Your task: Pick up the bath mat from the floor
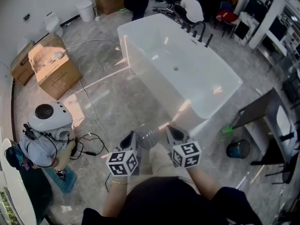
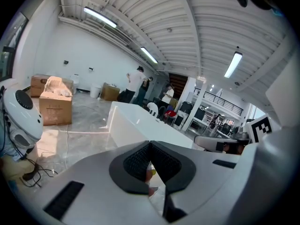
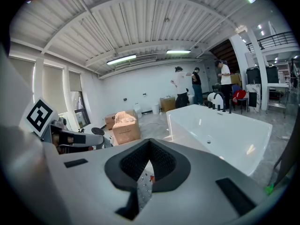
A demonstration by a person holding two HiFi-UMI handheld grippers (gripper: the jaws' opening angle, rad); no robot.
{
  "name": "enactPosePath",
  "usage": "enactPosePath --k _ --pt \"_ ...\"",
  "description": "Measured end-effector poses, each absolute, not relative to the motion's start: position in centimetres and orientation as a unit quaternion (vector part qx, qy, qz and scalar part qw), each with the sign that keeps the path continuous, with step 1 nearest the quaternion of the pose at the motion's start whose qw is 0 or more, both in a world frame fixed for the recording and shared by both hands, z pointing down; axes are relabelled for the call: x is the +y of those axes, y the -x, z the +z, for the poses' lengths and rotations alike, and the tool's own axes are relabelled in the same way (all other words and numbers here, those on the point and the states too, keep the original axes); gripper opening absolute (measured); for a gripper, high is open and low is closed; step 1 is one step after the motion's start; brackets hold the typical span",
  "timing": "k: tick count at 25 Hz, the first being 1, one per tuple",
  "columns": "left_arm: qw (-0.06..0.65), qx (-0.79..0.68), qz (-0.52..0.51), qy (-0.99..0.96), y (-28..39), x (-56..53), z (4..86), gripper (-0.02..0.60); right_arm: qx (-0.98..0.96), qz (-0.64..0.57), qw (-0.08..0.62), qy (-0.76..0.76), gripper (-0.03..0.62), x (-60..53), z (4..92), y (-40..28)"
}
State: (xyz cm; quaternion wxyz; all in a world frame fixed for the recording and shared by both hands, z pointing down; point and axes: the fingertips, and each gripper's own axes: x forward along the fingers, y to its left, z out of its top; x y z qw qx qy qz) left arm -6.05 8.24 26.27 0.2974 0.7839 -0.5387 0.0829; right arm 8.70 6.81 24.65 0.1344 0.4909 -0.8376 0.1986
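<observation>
Between left claw and right claw hangs the bath mat.

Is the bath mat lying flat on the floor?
No, the bath mat is lifted, a translucent strip of it pinched in the right gripper's jaws.

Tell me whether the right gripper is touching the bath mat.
Touching. In its own view the right gripper has its jaws shut on the translucent bath mat, which hangs down from between them.

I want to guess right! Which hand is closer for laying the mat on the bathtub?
Probably the right gripper: it sits nearer the bathtub. Both it and the left gripper have fingers pinched on the bath mat.
</observation>
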Motion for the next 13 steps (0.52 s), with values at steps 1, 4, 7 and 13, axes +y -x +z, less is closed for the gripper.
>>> enactPosePath --k 1,4,7,13 --pt "0.297 -0.539 0.081 -0.784 6.1 8.3 26.2 0.005 -0.838 0.198 0.134 -0.491 0.009 6.9 24.6 -8.7" --pt "0.296 -0.541 0.077 -0.784 6.2 8.3 26.0 0.005 -0.838 0.196 0.135 -0.492 0.009 7.1 24.5 -8.6" --pt "0.294 -0.544 0.075 -0.782 6.7 8.4 25.8 0.005 -0.839 0.196 0.136 -0.490 0.009 7.3 24.3 -8.4" --pt "0.295 -0.548 0.070 -0.779 7.5 8.7 25.7 0.004 -0.843 0.190 0.136 -0.484 0.009 7.9 23.9 -7.7"
